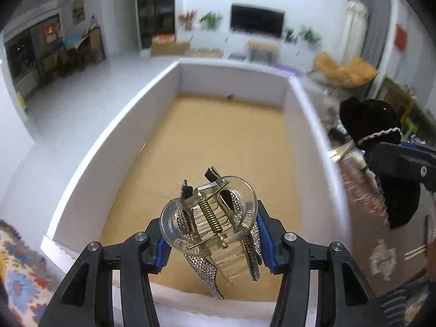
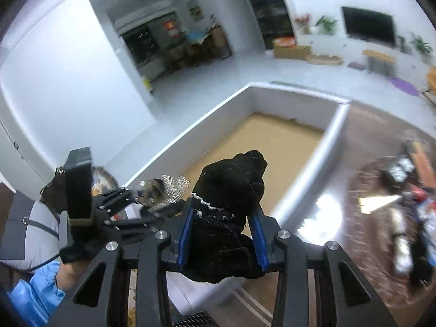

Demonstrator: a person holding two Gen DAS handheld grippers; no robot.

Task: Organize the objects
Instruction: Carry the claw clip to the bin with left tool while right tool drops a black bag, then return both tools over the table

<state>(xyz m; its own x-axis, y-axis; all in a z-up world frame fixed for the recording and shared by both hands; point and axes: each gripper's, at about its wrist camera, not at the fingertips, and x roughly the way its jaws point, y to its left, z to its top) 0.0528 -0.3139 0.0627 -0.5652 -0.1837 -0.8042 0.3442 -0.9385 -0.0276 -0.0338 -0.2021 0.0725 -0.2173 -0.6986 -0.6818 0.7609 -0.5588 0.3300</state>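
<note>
My left gripper [image 1: 212, 231] is shut on a clear, rhinestone-studded hair claw clip [image 1: 209, 226] and holds it above the near end of a white-walled box [image 1: 109, 141] with a bare tan floor. My right gripper [image 2: 222, 231] is shut on a black knitted glove [image 2: 231, 209] with a white trim line, held above the box's near right corner [image 2: 308, 179]. In the left wrist view the glove [image 1: 370, 125] and right gripper show at the right, outside the box wall. In the right wrist view the left gripper [image 2: 160, 201] with the clip shows at the left.
A dark brown table [image 2: 362, 196] to the right of the box carries cluttered items [image 2: 411, 212]. A patterned cloth [image 1: 19, 261] lies at the left of the box. The living room with TV, plants and chairs lies beyond.
</note>
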